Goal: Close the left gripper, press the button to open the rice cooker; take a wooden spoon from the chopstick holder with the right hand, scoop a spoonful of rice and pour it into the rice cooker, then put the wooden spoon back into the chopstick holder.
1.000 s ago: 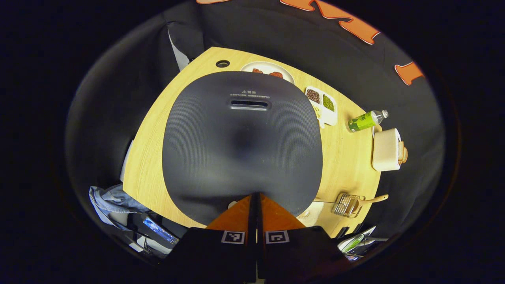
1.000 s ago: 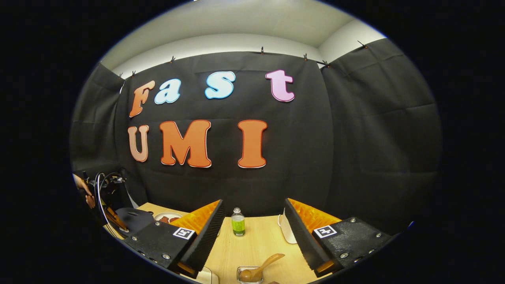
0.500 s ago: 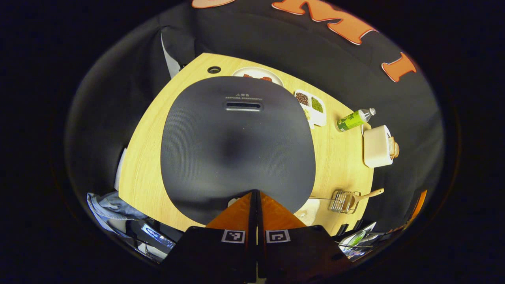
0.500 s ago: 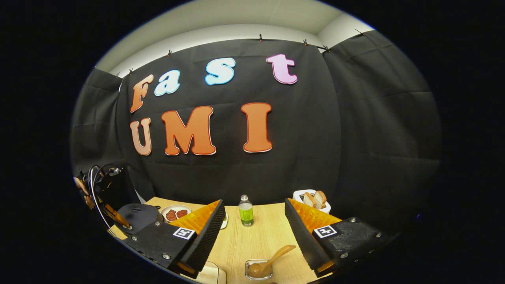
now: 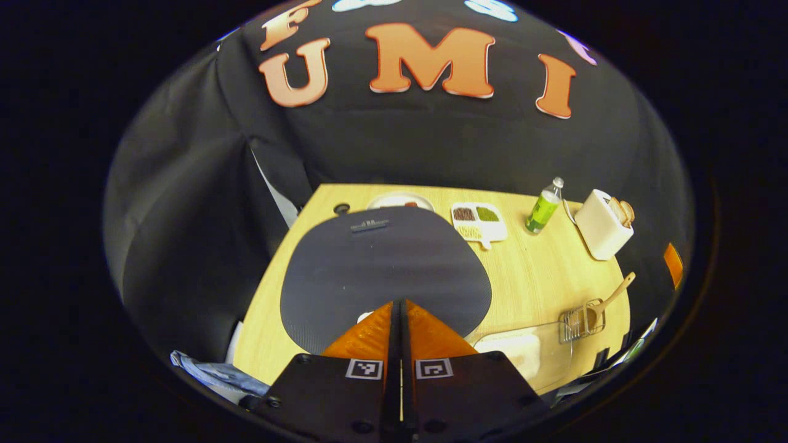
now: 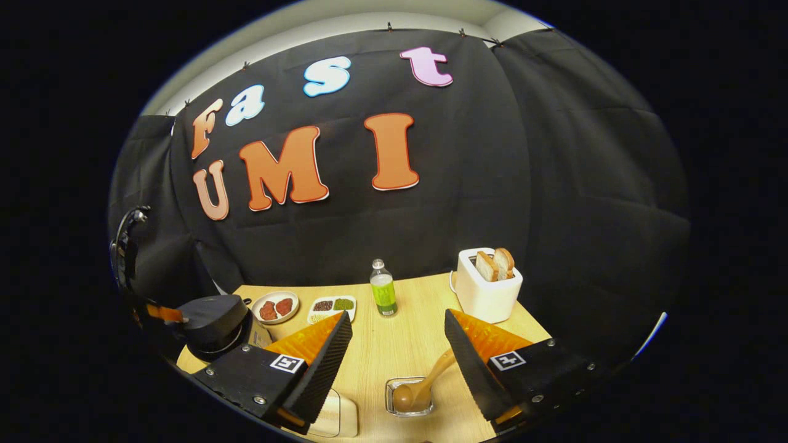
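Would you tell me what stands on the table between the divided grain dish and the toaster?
In the right gripper view, a green bottle stands upright between the divided grain dish and the toaster, touching neither. Bare table lies around it.

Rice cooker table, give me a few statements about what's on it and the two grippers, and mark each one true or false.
1. The left gripper has its jaws closed. True.
2. The right gripper is clamped on the wooden spoon. False: its jaws are wide open and the spoon rests in the chopstick holder.
3. Bread slices stick up from the toaster. True.
4. The green bottle lies on its side. False: it stands upright.
5. The rice cooker has its lid down. True.
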The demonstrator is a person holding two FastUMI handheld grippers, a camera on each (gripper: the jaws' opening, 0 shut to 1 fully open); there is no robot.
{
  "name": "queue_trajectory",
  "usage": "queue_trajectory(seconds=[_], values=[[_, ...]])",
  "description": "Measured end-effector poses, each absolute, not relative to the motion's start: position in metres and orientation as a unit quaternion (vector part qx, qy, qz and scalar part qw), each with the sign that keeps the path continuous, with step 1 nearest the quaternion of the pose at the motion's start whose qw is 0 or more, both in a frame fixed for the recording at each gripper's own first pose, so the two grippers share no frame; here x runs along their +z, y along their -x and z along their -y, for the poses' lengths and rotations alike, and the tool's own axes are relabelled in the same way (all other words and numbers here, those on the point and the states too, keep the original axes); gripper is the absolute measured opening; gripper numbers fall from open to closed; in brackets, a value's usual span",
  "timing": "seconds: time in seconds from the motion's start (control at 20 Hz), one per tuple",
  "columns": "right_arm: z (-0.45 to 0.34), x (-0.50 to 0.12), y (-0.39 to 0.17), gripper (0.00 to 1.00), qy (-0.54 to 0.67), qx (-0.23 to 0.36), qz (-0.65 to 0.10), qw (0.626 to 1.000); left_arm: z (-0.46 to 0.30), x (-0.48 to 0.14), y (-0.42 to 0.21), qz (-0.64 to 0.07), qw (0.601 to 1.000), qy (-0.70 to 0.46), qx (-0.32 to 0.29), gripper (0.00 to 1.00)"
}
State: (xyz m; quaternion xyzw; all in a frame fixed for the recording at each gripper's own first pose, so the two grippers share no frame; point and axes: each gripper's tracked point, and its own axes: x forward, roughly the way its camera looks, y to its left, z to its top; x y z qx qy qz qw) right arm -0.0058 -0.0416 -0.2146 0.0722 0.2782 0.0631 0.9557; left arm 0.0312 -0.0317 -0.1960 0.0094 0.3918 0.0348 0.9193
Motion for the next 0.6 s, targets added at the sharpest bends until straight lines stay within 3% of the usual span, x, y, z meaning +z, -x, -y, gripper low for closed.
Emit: queue_trajectory(seconds=[0.15,0.2,0.4,0.6], values=[[0.049,-0.233,0.007,0.94,-0.079,0.053,-0.297,0.950,0.019,-0.152,-0.045,-0.293,0.952,-0.054,0.062,0.12],[0.051,-0.240,0.009,0.94,-0.080,0.050,-0.305,0.948,0.017,-0.138,-0.047,-0.264,0.960,-0.065,0.071,0.10],[0.056,-0.271,0.013,0.93,-0.085,0.045,-0.343,0.934,0.015,-0.093,-0.051,-0.182,0.975,-0.086,0.091,0.36],[0.062,-0.306,0.020,0.92,-0.088,0.031,-0.385,0.918,0.022,-0.076,-0.035,-0.143,0.980,-0.092,0.098,0.99]])
